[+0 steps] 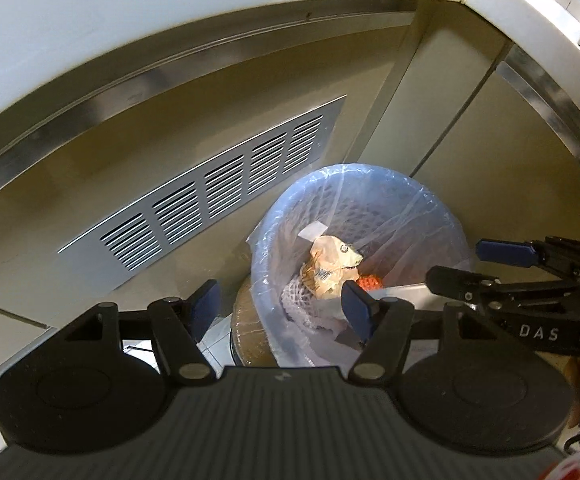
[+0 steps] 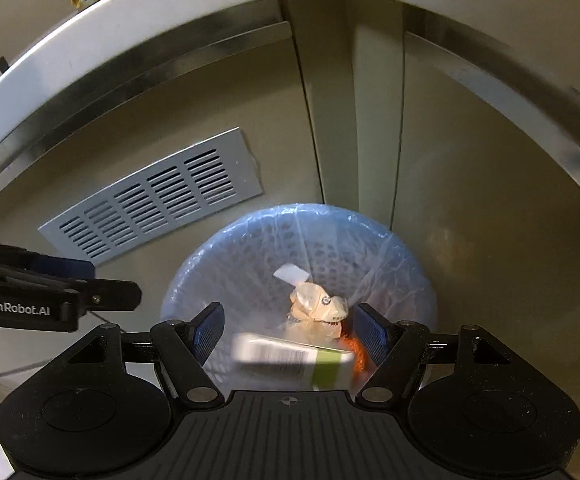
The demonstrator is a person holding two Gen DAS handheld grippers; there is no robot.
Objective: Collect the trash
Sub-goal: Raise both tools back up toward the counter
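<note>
Your right gripper (image 2: 286, 330) says "DAS" on its side, your left gripper (image 1: 280, 304) says "GenRobot.AI". Both sets of jaws are open & hold nothing. A blurry box (image 2: 293, 360) w/ a barcode & green end is between the right jaws, not touching the pads, over the blue bin (image 2: 409, 264). A crumpled tan wrapper (image 1: 333, 264) w/ print too small to read lies in the bin.

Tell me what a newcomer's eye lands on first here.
First, the blue lined bin in the cabinet corner, with crumpled tan paper inside. Next, a blurred carton between the open right gripper fingers, above the bin, untouched by the pads. Then the slatted metal vent on the left cabinet panel.
</note>
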